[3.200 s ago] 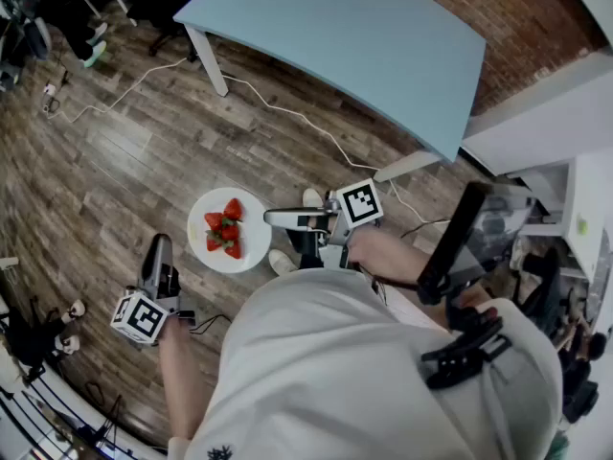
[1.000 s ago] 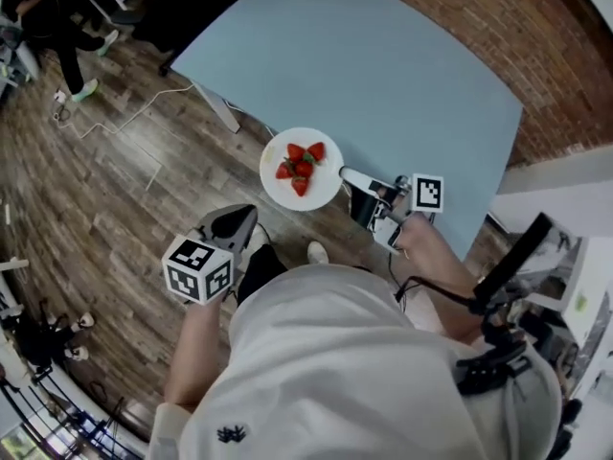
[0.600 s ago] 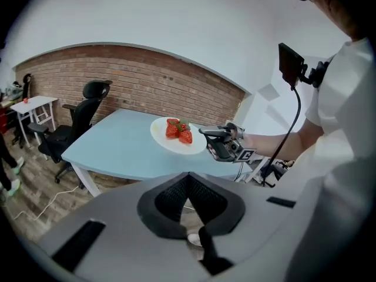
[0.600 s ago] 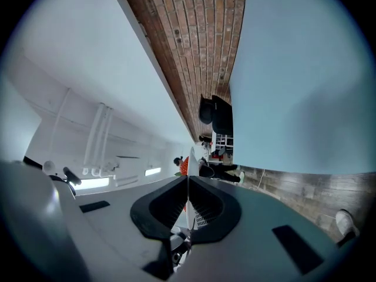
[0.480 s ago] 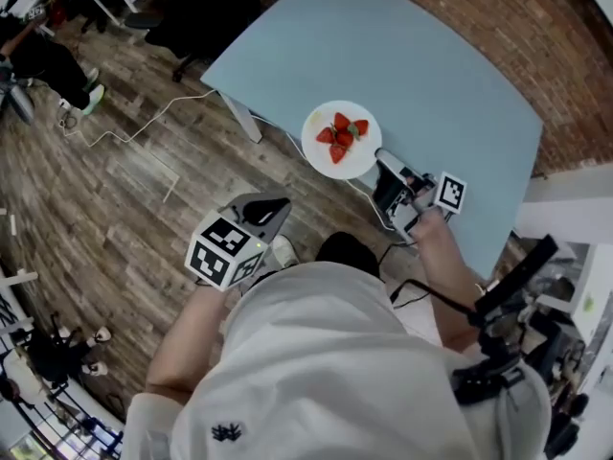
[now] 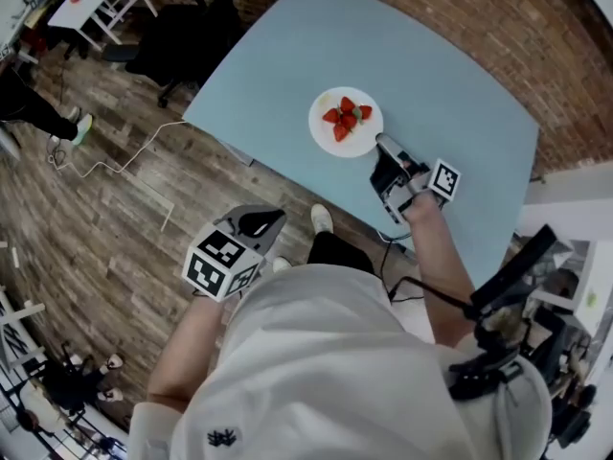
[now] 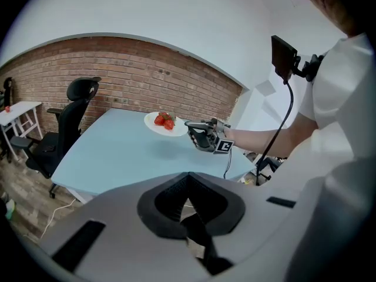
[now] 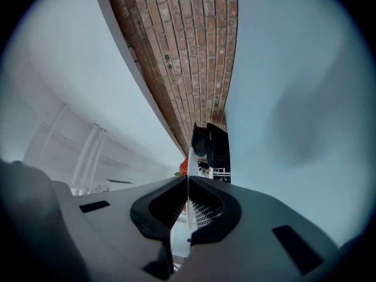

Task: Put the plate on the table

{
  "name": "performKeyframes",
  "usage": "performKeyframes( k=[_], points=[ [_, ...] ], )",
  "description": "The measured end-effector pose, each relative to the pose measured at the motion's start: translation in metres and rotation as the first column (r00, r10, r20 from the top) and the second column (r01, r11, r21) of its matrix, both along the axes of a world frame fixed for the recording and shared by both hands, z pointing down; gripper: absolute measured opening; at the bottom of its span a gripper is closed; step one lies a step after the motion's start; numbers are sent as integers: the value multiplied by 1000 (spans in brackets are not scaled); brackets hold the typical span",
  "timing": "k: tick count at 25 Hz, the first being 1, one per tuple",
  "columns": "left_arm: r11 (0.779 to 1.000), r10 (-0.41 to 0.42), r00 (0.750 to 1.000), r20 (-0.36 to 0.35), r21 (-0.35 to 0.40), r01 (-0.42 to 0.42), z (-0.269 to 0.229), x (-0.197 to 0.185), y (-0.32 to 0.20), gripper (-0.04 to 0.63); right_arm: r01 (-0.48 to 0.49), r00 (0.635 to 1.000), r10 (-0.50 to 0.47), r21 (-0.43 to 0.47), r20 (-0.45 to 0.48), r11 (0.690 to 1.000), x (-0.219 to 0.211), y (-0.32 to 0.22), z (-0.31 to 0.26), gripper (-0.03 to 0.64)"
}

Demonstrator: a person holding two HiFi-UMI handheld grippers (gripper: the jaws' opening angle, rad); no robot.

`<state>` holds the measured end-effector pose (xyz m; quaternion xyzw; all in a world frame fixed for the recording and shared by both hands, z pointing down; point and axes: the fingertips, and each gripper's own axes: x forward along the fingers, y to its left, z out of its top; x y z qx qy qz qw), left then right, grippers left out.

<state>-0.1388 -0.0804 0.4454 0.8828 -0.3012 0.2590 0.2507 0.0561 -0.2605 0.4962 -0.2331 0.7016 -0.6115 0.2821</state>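
Observation:
A white plate (image 6: 356,142) with several red strawberries (image 6: 347,115) hangs just above the light blue table (image 6: 450,75), inside its near edge. My right gripper (image 6: 380,142) is shut on the plate's near rim. From the left gripper view the plate (image 7: 176,131) casts a shadow on the table (image 7: 117,151), with the right gripper (image 7: 189,124) at its rim. In the right gripper view the plate's rim (image 8: 189,163) runs edge-on between the jaws of the gripper (image 8: 188,178). My left gripper (image 6: 278,215) is shut and empty over the floor, short of the table.
A black office chair (image 6: 182,36) stands at the table's left end. A brick wall (image 7: 147,69) backs the table. A white cable (image 6: 124,156) lies on the wood floor (image 6: 96,209). White furniture (image 6: 575,190) stands to the right.
The right gripper has carried the plate from low over the floor up past the table's near edge, further in over the tabletop. The left gripper stays off the table.

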Motion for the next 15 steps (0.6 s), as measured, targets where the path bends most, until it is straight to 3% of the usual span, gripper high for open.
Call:
performKeyframes(
  k=[5,11,15],
  points=[
    [1000,10,999,39,-13,-10,-6,21,-57,2,-40,999,40,-38,-26,998,35,-81,15,18],
    [996,83,988,129,-53,-76,6,67,-107,2,-75,996,71,-82,-55,994,80,-165,44,18],
    [993,101,985,138,-69,-92,11,97,-137,2,-93,994,85,-110,-71,990,101,-207,70,18]
  ],
)
